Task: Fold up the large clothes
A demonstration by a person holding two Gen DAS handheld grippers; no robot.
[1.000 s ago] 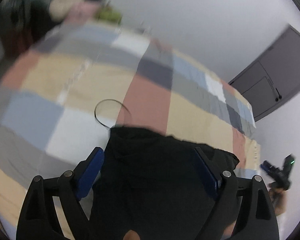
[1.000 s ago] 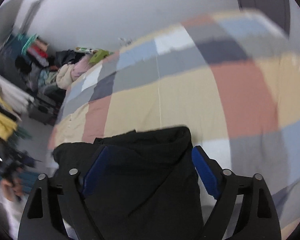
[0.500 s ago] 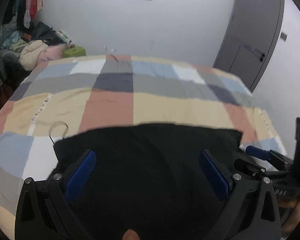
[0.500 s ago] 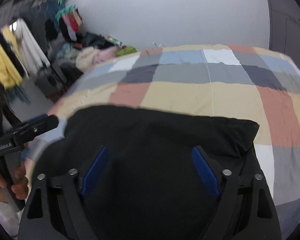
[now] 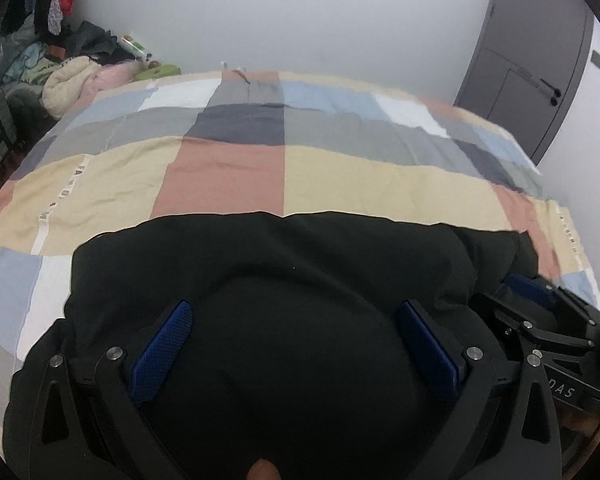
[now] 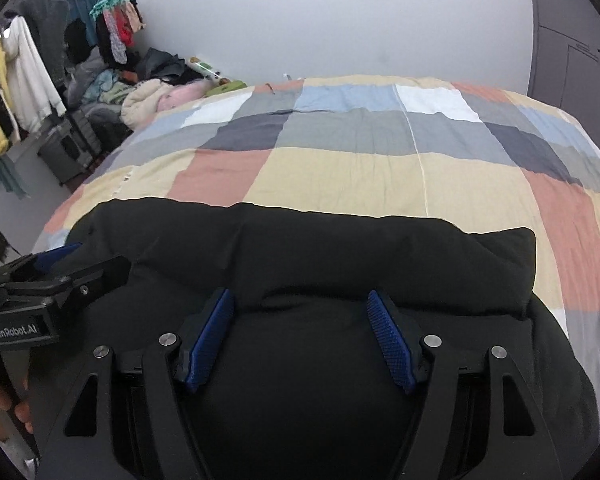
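Checkered bed (image 5: 340, 184): black garment (image 5: 300, 280) under both grippers.

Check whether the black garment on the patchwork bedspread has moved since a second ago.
Yes. The black garment has spread wider across the patchwork bedspread, now covering the pale square left of the pink patch where a thin dark loop lay.

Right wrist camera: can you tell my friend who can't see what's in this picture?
A black garment lies folded on a checked bedspread, with the right gripper over it, its blue-padded jaws closing but not pinching cloth. The left gripper pokes in from the left edge, and clothes are heaped beside the bed.
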